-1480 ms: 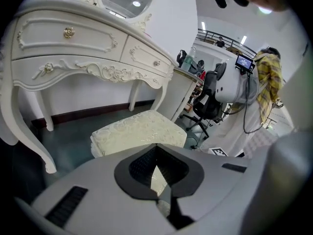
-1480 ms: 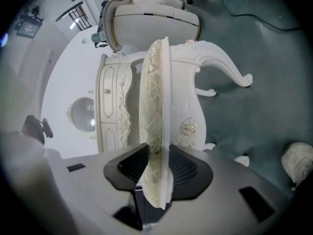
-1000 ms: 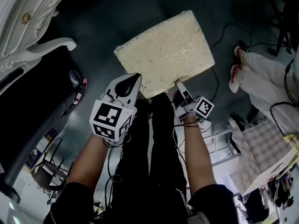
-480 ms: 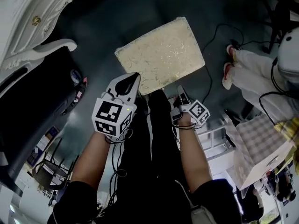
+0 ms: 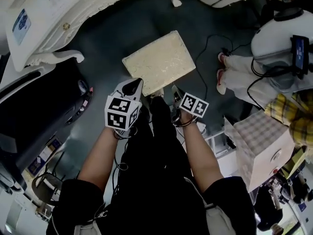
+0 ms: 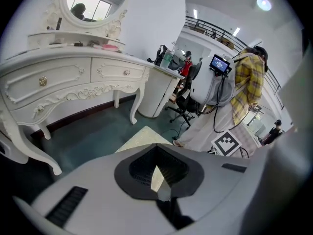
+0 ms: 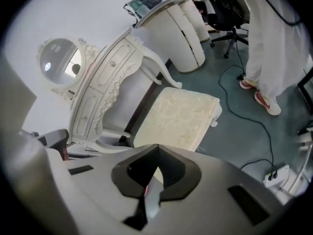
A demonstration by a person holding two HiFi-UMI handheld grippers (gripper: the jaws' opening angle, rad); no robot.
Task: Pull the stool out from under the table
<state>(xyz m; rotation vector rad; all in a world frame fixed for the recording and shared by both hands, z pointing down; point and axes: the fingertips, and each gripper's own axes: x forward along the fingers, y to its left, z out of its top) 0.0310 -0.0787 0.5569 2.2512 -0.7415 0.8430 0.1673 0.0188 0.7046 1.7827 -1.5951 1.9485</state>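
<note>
Bright, even ceiling light; a lamp (image 6: 264,4) glares high to the right of the dressing table (image 6: 73,82). Fisheye bends its legs; corners go black.

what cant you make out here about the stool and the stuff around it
- head view: legs of the cream padded stool hidden beneath its own seat
- right gripper view: the stool's near edge covered by the body of the right gripper
- left gripper view: only a stool corner shows past the left gripper; small items on the tabletop too tiny to name
- head view: white carved dressing table cut off by the top edge
</note>
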